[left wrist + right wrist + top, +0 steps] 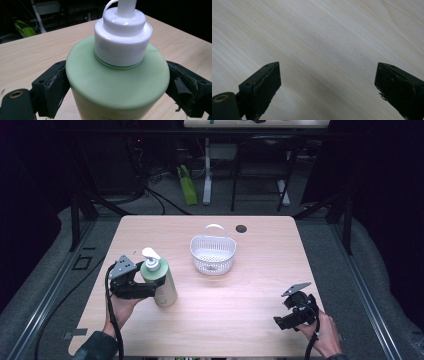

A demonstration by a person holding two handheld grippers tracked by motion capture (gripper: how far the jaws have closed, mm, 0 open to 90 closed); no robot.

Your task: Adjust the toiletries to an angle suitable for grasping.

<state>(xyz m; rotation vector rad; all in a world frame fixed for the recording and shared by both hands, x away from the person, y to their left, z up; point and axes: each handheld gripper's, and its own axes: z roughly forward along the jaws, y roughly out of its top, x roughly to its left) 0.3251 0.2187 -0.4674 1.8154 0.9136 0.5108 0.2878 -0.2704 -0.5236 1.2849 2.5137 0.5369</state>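
Green pump bottle (pixel 164 287) stands upright on the table (pixel 240 295), at about 8 o'clock from the table's centre, white pump head (pixel 150 256) on top. Its contents cannot be told; the body is opaque. In the left gripper view the bottle (pixel 117 85) sits between the two black jaws, which press against its shoulder on either side.

Left tool (pixel 142 287): closed onto the bottle from its 9 o'clock side, held by the left hand (pixel 121 307).

White basket (pixel 213 253): perforated, with a thin hoop handle raised, near table centre, toward 12 o'clock, well apart from the bottle. A small dark spot shows on its floor; I cannot tell what it is.

Right tool (pixel 281 321): at about 4 o'clock on the table, in the right hand (pixel 325 332), well apart from both containers. In the right gripper view the jaws stand wide apart with nothing but bare wood (pixel 324 50) between them.

Surface: pale wood-grain top, a round dark cable hole (pixel 241 228) near the far edge at 12 o'clock.

Room: dark; grey floor (pixel 40 285), a second table's white legs (pixel 207 175) beyond, a green object (pixel 187 185) leaning beside them.
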